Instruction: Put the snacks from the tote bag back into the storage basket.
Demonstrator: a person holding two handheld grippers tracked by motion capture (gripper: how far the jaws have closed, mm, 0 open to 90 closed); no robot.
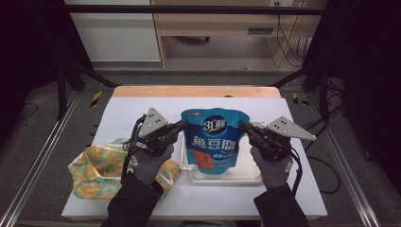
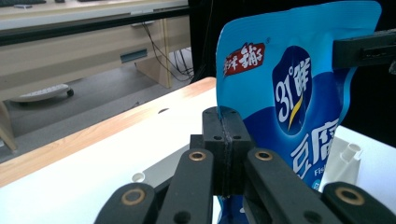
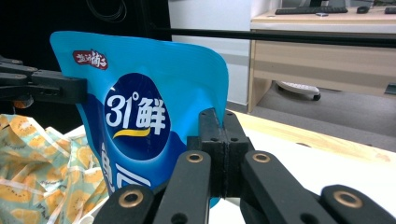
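both grippers, l (image 1: 181,126) & r (image 1: 244,125): fingers clamped on glossy blue pouch (image 1: 215,142) edges, above white tray (image 1: 246,175).

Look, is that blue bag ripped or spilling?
No. The blue bag looks whole; nothing spilled. The left claw and right claw pinch its side edges, holding it upright over the white tray.

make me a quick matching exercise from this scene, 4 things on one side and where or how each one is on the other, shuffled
Things:
1. blue snack pouch
2. left gripper
3. patterned cloth bag
4. white tray

Places or states:
A. on the table under the pouch
B. shut on the pouch's side edge
C. held upright between both grippers
D. lying at the table's left

Pairs: 1-C, 2-B, 3-D, 4-A
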